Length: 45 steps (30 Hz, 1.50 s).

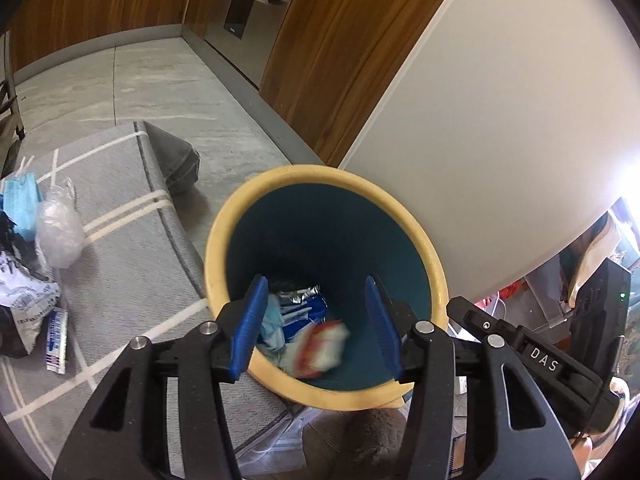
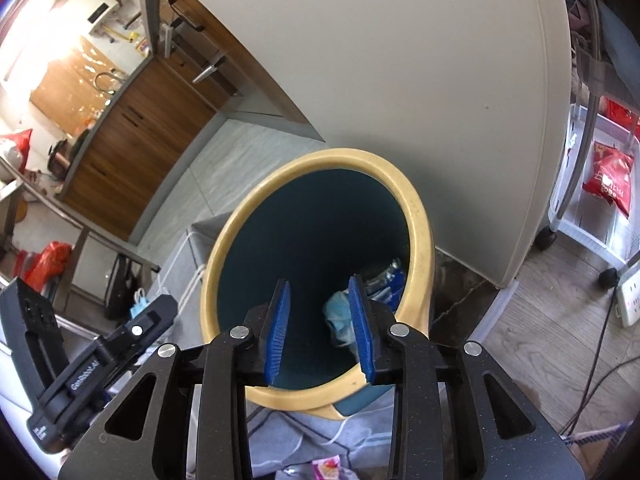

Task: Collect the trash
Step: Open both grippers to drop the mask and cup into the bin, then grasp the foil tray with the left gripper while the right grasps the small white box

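A teal bin with a yellow rim (image 1: pixel 224 240) stands on the floor by a white fridge; it also shows in the right wrist view (image 2: pixel 224 256). Inside lie a blue-and-silver wrapper (image 1: pixel 300 304), a crumpled blue mask (image 2: pixel 338 312) and a blurred red-and-white wrapper (image 1: pixel 322 346). My left gripper (image 1: pixel 318 324) is open and empty over the bin mouth. My right gripper (image 2: pixel 320 328) is open and empty, also over the bin. On the grey rug to the left lie a blue mask (image 1: pixel 20 204), a clear plastic bag (image 1: pixel 60 228), a printed bag (image 1: pixel 24 300) and a small sachet (image 1: pixel 56 336).
The white fridge (image 1: pixel 500 120) stands right behind the bin. Wooden cabinets and an oven (image 1: pixel 240 12) line the far wall. A folded grey cloth (image 1: pixel 176 156) lies on the rug. A white cart with red packets (image 2: pixel 608 184) and a power strip (image 2: pixel 632 296) stand at the right.
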{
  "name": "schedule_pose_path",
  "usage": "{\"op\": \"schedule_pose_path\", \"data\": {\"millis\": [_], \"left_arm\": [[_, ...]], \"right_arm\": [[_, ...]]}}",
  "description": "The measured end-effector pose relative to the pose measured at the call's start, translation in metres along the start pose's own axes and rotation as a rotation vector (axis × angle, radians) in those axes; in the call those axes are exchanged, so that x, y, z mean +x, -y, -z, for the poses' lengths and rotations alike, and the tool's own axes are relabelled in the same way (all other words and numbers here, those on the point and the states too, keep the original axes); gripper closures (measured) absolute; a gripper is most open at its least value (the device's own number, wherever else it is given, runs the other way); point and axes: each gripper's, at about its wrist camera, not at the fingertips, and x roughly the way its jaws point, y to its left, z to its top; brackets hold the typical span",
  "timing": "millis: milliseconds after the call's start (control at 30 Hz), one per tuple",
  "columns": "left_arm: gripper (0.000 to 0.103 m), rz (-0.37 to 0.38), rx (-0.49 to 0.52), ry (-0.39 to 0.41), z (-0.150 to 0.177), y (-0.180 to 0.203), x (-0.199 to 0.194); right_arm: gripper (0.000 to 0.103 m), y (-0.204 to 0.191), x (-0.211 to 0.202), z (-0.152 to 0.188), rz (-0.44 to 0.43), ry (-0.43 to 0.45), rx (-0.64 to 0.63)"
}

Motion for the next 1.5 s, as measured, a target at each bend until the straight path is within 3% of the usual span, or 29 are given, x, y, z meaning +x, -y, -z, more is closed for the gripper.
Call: {"op": "schedule_pose_path", "data": {"millis": [133, 333, 767, 1100, 1500], "left_arm": [[0.047, -0.006, -0.001, 0.028, -0.001, -0.007, -0.017], [0.029, -0.033, 0.017, 0.078, 0.002, -0.017, -0.044], [0.018, -0.119, -0.015, 0.147, 0.017, -0.072, -0.1], [0.018, -0.207, -0.122, 0.182, 0.039, -0.137, -0.135], [0.015, -0.384, -0.264, 0.17, 0.074, -0.23, -0.169]], "right_arm": [[0.062, -0.005, -0.005, 0.002, -0.006, 0.013, -0.012], [0.051, -0.023, -0.011, 0.005, -0.004, 0.031, -0.089], [0.025, -0.064, -0.017, 0.018, 0.037, 0.085, -0.25], [0.017, -0.096, -0.01, 0.035, 0.036, 0.092, -0.34], [0.013, -0.139, 0.005, 0.063, -0.016, 0.036, -0.462]]}}
